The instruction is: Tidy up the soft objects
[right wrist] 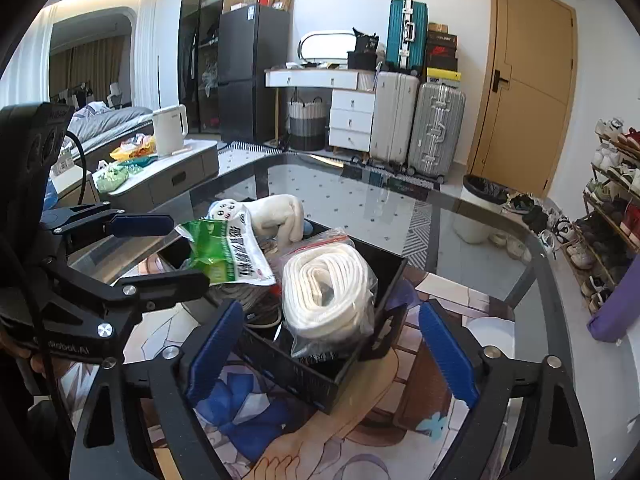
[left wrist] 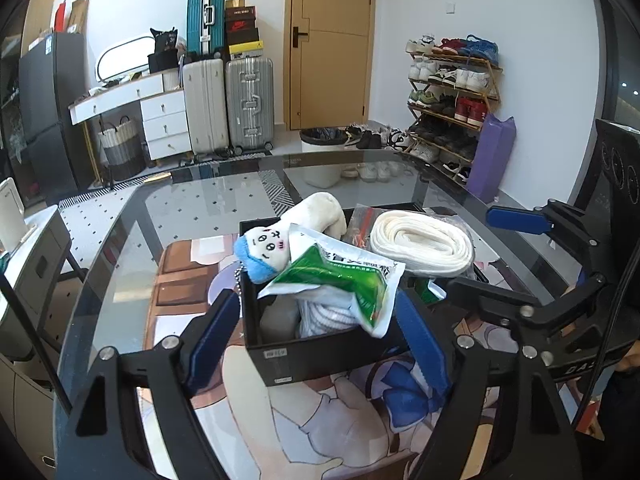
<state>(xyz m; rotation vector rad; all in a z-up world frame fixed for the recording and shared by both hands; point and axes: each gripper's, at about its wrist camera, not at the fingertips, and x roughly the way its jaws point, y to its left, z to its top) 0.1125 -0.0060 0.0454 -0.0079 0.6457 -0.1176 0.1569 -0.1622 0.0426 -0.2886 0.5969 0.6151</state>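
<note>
The black storage box (left wrist: pixel 304 356) sits on the printed mat (left wrist: pixel 320 420) on the glass tabletop (left wrist: pixel 120 248), already heaped with soft goods: a blue-hatted plush doll (left wrist: pixel 264 250) at its left corner, a green-and-white foil packet (left wrist: pixel 340 280) across the middle, a bagged coil of white cloth (right wrist: pixel 326 288) on the right and a cream plush (left wrist: pixel 320 212) at the far end. All look light and squashy; the packet and the plastic bag are probably slick, so the coil is best pinched across its thick body and the doll by its head, not its bead chain. The left hand-held gripper (left wrist: pixel 320 336) stands wide, its blue pads either side of the box's near wall, holding nothing. The right hand-held gripper (right wrist: pixel 332 348) is equally wide and empty, around the box's near corner. The heap overhangs the rim, so a nudge could spill it; bare glass lies far and left.
</note>
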